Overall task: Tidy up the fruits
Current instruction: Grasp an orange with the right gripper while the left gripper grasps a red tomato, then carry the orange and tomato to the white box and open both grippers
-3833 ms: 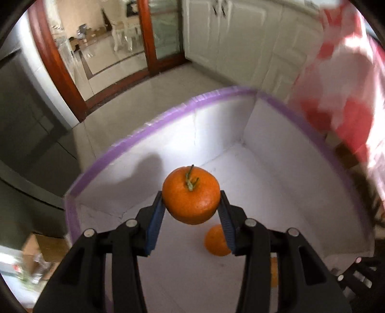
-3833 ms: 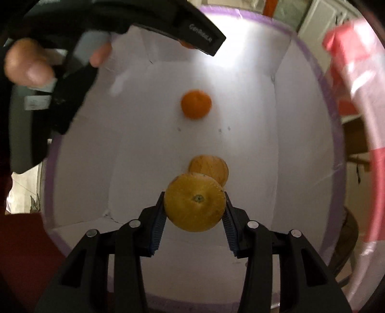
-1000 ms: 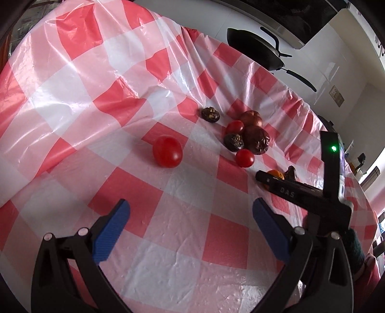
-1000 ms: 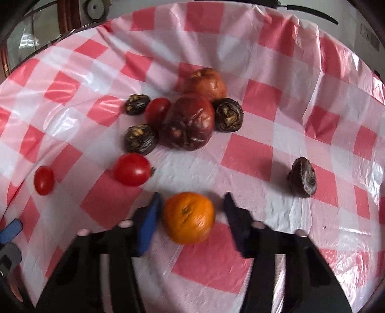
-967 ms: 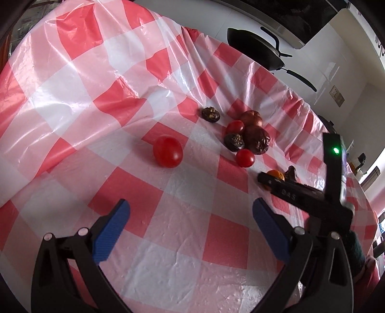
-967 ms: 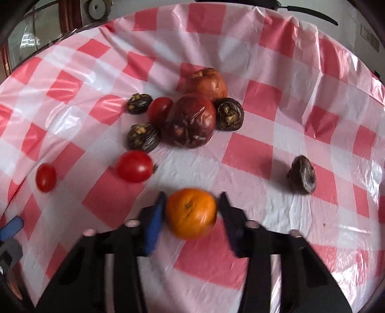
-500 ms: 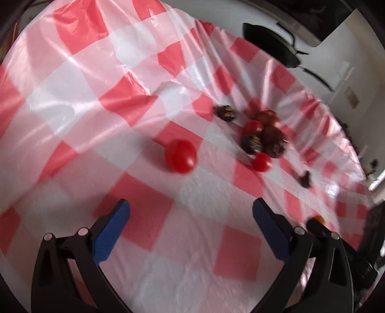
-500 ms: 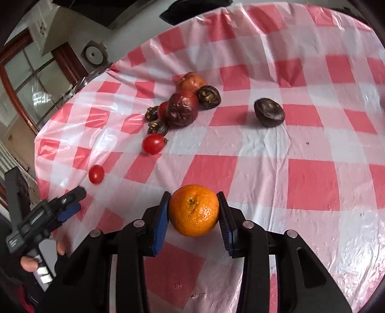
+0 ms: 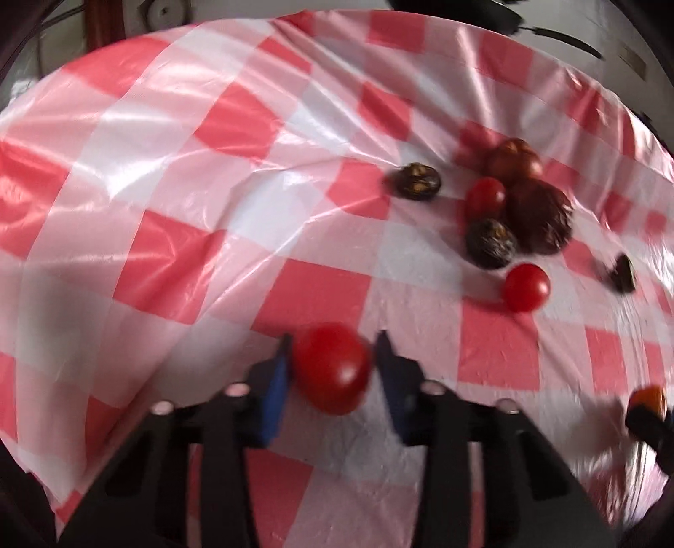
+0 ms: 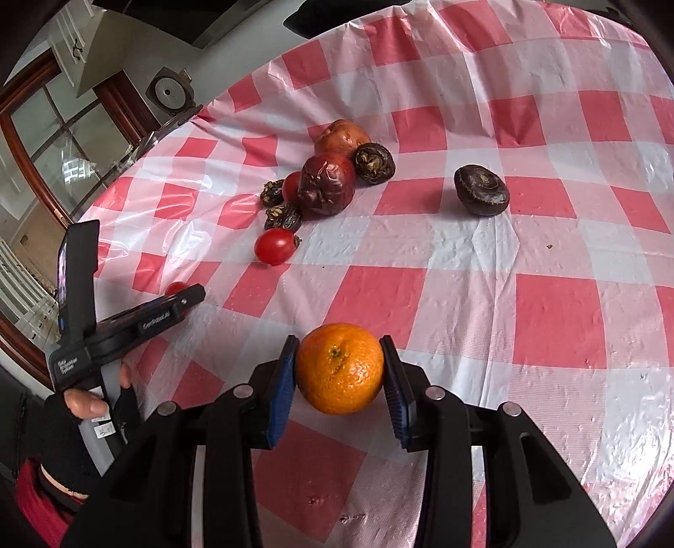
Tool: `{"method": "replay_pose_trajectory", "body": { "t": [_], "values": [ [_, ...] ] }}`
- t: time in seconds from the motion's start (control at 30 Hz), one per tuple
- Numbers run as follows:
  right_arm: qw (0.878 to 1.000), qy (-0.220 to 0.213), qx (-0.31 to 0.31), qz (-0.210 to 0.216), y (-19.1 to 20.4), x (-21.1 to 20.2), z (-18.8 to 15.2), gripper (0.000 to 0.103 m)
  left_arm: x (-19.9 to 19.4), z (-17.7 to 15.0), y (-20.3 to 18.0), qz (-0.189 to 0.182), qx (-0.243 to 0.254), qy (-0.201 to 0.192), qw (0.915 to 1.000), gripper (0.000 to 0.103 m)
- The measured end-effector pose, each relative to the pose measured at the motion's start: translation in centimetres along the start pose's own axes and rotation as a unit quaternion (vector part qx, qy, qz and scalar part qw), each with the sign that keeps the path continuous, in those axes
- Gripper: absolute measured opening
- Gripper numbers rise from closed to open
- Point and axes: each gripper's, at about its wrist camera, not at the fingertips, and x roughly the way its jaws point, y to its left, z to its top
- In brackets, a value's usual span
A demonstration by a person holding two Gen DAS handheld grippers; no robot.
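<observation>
My left gripper [image 9: 332, 371] is closed around a red tomato [image 9: 330, 367] on the red-and-white checked tablecloth [image 9: 168, 177]; the view is blurred. My right gripper [image 10: 339, 369] is shut on an orange mandarin [image 10: 339, 367] and holds it above the cloth. In the right wrist view the left gripper [image 10: 185, 300] shows at the left with the tomato [image 10: 175, 288] partly hidden behind it. The mandarin also shows at the right edge of the left wrist view [image 9: 646, 398].
A cluster of fruit lies mid-table: a wrinkled dark red fruit [image 10: 326, 185], a brownish fruit [image 10: 341, 137], small dark shrivelled fruits [image 10: 374, 163], a tomato [image 10: 274, 246]. A single dark round fruit [image 10: 481, 189] lies to the right. A dark pan [image 9: 484, 12] sits beyond the table.
My left gripper has moved in on the red tomato and closed around it. My right gripper has lifted the mandarin slightly and still holds it.
</observation>
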Motion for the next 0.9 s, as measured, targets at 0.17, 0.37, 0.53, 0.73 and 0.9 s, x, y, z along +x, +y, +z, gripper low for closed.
{"method": "replay_pose_trajectory", "body": {
  "t": [0.17, 0.37, 0.53, 0.73, 0.9],
  "values": [
    [1.000, -0.001, 0.000, 0.000, 0.0, 0.0, 0.0, 0.039, -1.2, -1.5, 1.0, -0.014, -0.011, -0.003, 0.9998, 0.033],
    [1.000, -0.002, 0.000, 0.000, 0.0, -0.1, 0.0, 0.039, -5.0, -6.3, 2.3, -0.057, -0.063, -0.013, 0.9964, 0.033],
    [1.000, -0.003, 0.000, -0.001, 0.1, -0.1, 0.0, 0.039, -8.0, -10.2, 4.4, -0.097, -0.118, -0.028, 0.9879, 0.033],
    [1.000, -0.010, 0.004, 0.005, -0.1, -0.3, 0.1, 0.039, -8.6, -10.5, 5.4, -0.129, -0.150, -0.050, 0.9790, 0.033],
    [1.000, -0.019, 0.009, 0.012, -0.3, -0.7, 0.0, 0.039, -8.6, -10.4, 5.4, -0.132, -0.151, -0.052, 0.9782, 0.033]
  ]
}}
